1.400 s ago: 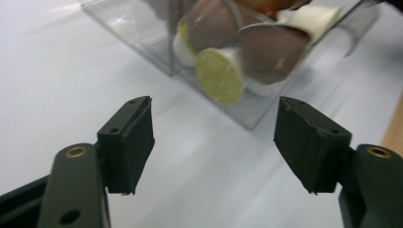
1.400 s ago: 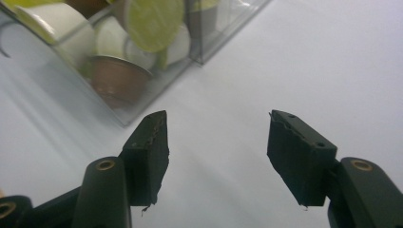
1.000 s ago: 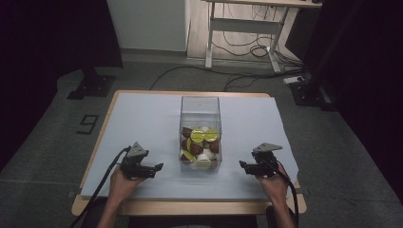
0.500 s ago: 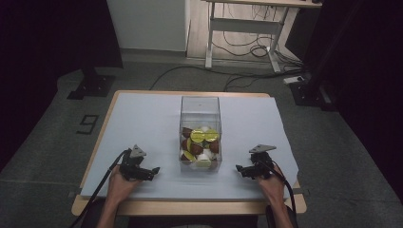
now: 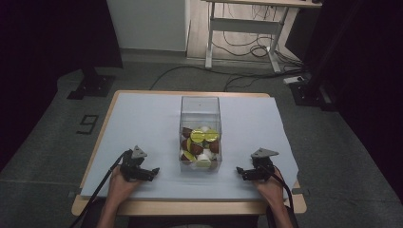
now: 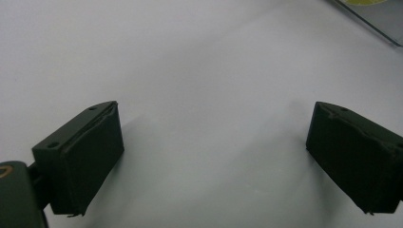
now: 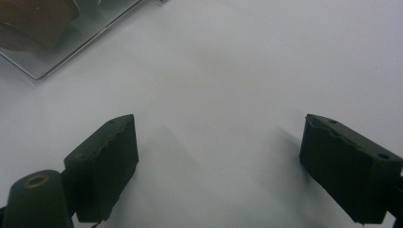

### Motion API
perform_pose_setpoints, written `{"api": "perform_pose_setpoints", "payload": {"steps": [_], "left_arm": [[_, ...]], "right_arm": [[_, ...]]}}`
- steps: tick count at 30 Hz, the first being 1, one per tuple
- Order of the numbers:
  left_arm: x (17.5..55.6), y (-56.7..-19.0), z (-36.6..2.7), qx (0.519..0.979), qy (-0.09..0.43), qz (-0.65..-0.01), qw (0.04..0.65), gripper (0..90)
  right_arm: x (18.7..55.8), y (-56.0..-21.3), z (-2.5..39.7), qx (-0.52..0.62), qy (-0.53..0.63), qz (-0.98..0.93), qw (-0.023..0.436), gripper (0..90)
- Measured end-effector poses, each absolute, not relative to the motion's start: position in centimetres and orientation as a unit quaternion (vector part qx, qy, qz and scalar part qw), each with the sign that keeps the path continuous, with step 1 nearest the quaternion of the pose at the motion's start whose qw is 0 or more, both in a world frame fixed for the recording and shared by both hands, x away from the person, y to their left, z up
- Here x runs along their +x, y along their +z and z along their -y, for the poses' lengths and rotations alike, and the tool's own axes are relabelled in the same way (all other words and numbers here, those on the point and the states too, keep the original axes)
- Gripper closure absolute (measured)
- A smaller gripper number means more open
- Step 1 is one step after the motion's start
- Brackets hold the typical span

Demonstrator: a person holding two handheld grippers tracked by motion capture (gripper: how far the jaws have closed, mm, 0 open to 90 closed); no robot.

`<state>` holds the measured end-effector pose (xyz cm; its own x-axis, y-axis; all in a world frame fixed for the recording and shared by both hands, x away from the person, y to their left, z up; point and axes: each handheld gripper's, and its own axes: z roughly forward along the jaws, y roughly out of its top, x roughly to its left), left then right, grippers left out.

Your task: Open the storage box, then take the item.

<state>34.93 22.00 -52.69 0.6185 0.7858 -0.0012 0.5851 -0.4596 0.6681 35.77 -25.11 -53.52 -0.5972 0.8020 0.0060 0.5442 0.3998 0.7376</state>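
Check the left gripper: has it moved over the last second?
Yes. In the high view the left gripper has drawn back toward the table's near edge, farther from the clear box, which stands in place.

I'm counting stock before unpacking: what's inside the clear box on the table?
The clear box holds a pile of small capsules: brown, yellow-green-topped and white ones. Those underneath the top layer are covered, so no full count is possible.

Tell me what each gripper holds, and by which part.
Nothing. The left gripper and right gripper are open over the table, jaws apart.
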Motion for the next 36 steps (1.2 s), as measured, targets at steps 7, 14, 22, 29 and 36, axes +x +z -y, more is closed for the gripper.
{"api": "perform_pose_setpoints", "payload": {"steps": [7,14,22,29,36], "left_arm": [[34.9,-52.7,-22.0,0.840,0.156,-0.409,0.322,4.6],[34.9,-52.7,-22.0,0.839,0.156,-0.409,0.322,4.6],[34.9,-52.7,-22.0,0.839,0.156,-0.409,0.322,4.6],[34.9,-52.7,-22.0,0.839,0.156,-0.409,0.323,4.6],[34.9,-52.7,-22.0,0.839,0.156,-0.409,0.323,4.6]], "right_arm": [[35.8,-53.5,25.1,0.412,0.361,-0.817,0.178,12.1],[35.8,-53.5,25.1,0.414,0.361,-0.817,0.177,12.3],[35.7,-53.1,24.8,0.418,0.346,-0.821,0.177,15.0],[35.5,-52.7,24.6,0.421,0.338,-0.824,0.172,15.8],[35.3,-52.0,24.6,0.423,0.355,-0.818,0.161,15.8]]}}
